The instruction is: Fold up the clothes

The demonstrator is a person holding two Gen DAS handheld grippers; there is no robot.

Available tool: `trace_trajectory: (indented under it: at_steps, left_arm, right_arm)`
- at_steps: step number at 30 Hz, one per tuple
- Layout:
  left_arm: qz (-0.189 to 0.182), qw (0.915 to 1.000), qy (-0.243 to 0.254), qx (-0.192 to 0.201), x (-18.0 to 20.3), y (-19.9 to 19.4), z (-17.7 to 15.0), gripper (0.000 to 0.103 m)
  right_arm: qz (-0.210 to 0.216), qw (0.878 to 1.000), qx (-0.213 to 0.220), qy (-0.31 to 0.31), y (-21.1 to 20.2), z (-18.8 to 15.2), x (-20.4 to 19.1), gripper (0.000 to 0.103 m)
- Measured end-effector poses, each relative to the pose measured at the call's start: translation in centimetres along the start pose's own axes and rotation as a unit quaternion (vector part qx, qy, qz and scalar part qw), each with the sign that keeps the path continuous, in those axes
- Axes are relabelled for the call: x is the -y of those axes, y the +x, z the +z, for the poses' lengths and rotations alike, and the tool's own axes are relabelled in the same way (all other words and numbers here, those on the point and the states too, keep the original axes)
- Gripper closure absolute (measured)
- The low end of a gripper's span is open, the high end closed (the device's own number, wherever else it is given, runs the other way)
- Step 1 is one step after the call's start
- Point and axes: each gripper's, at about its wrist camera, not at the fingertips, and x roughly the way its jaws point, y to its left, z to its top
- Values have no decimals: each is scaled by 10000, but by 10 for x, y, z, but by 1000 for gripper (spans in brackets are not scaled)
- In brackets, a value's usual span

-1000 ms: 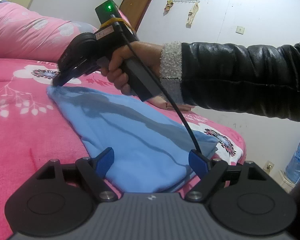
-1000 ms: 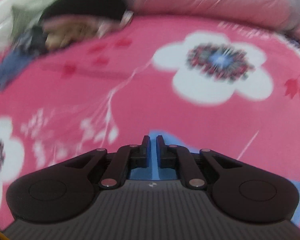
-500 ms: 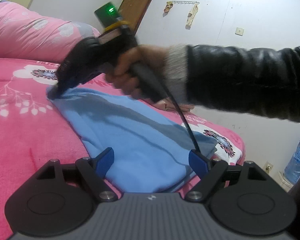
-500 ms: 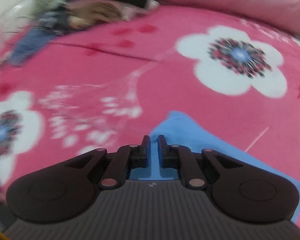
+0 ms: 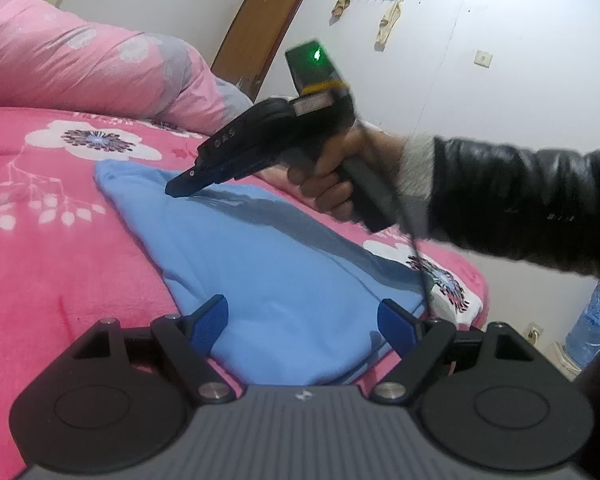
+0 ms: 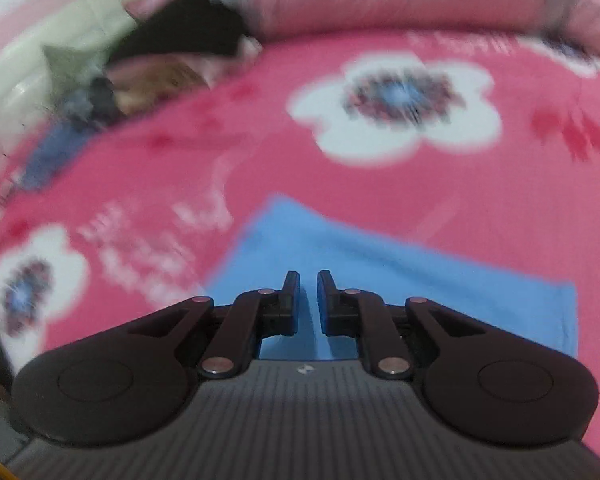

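Observation:
A folded blue garment (image 5: 260, 272) lies flat on the pink flowered bedspread (image 5: 40, 248). My left gripper (image 5: 302, 320) hovers over its near edge, blue pads wide apart with nothing between them. My right gripper (image 5: 178, 190), held by a hand (image 5: 332, 188) in a black sleeve, points down at the garment a little inside its far corner. In the right wrist view the right gripper (image 6: 308, 280) is shut to a narrow slit above the blue garment (image 6: 400, 268); no fabric is visibly pinched. That view is motion-blurred.
A rolled pink quilt (image 5: 80, 68) lies along the far side of the bed. A pile of dark and grey clothes (image 6: 148, 68) sits at the bed's far left. A brown door (image 5: 260, 32), a white wall and a water bottle (image 5: 592, 320) stand beyond the bed's right edge.
The right gripper has drawn back from the garment's far corner toward its middle, and the corner now lies flat on the bedspread. The left gripper has not moved.

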Motion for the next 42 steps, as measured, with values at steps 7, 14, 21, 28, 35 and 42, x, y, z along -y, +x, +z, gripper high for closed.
trace_trajectory:
  at_steps: [7,14,21,28,35,42]
  left_arm:
    - [144,9986,342,-363,9,3,6,20]
    - [318,9952,689,-613,18,9,10,19]
    - [509,9928,695,-837,27,13,16,19]
    - [685,9899,731,-1003,33,18,20,18]
    - [729,9905,449,-1077,31,20,26,18]
    - [762,9921,86,-993,27,19,28,18]
  right_arm:
    - [-966,9774,1056,1554,-20,-3,71,92]
    - [-379,9951,818,395,-49,-44,58,92]
    - [-1344,9604,1602,1843,-78,-65,128,97]
    - [-422,9880,1418,445,-74,-78,84,95]
    - [-1928,9631,1765,640,-115,-101,81,90]
    - [-866,9799,1554,-900,-124,-149,9,90]
